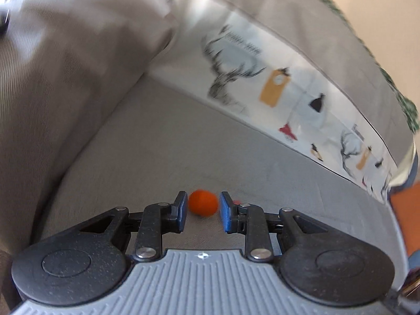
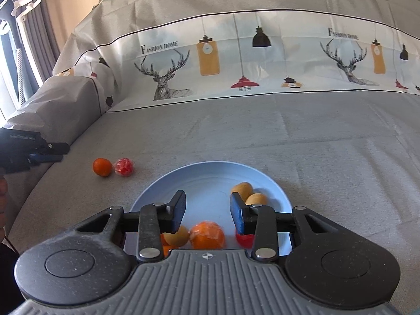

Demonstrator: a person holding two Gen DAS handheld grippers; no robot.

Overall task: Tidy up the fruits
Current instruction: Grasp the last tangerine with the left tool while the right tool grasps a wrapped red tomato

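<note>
A small orange fruit (image 1: 203,203) lies on the grey sofa seat, just beyond my open left gripper (image 1: 202,211), in line with the gap between its blue pads. In the right wrist view the same orange (image 2: 102,167) lies beside a red wrapped fruit (image 2: 124,167), and the left gripper (image 2: 44,155) comes in from the left. My right gripper (image 2: 207,211) is open and empty above a light blue plate (image 2: 210,178). The plate holds yellow fruits (image 2: 244,189), a large orange (image 2: 207,235), a yellow one (image 2: 176,236) and a red one (image 2: 244,239).
The sofa backrest is covered by a cloth printed with deer and lamps (image 2: 236,57). A grey armrest (image 2: 57,99) rises at the left, close to the two loose fruits. Curtains and a window (image 2: 15,52) are at far left.
</note>
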